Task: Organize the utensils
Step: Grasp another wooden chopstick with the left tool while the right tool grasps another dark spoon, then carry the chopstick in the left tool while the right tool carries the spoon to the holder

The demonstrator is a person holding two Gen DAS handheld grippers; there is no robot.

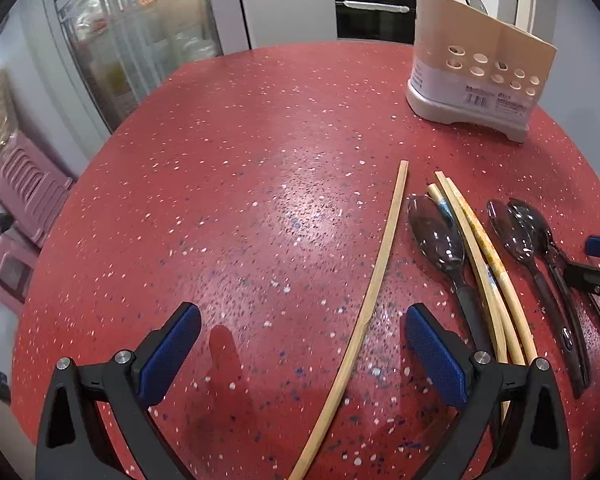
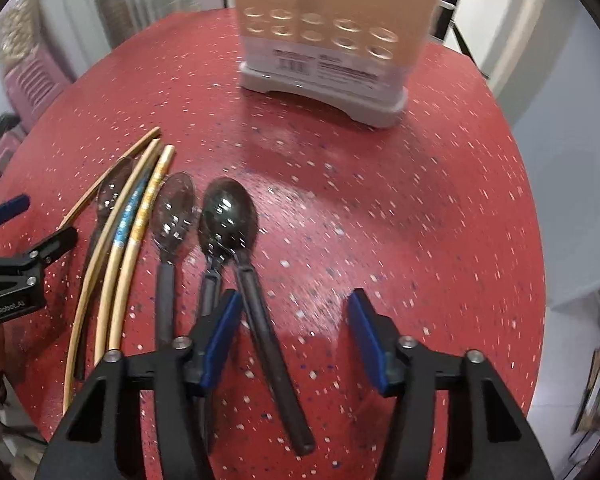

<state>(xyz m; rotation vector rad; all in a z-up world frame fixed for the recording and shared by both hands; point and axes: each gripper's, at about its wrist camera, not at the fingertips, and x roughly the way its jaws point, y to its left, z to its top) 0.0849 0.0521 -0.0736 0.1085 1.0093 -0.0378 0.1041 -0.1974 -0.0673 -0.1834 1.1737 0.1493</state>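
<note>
While both claws hang empty over the red counter (image 1: 260,140), you have room to choose your first pick: your left claw (image 1: 302,356) stands wide, its blue pads straddling the lone chopstick (image 1: 380,264), and your right claw (image 2: 296,336) is equally wide, with the rightmost spoon's (image 2: 230,216) handle running between its fingers, close against the left pad. That straddle looks like a lineup for a pinch across the thin stems, though neither claw touches anything yet. Just to the right of the lone chopstick lies a bundle of three chopsticks (image 1: 480,248) with a dark spoon (image 1: 436,232) beside them, its bowl overlapping the end of one; two further spoons (image 1: 520,232) lie right of that. All of these lie flat, long axes running away from you, spoon bowls at the far end and handles toward the claws, so a stem grasp near you should be simplest. Well apart, at the far right of the counter, the beige perforated utensil holder (image 1: 480,64) stands upright, already holding a spoon and a wooden handle, and is likely where these pieces go.
</note>
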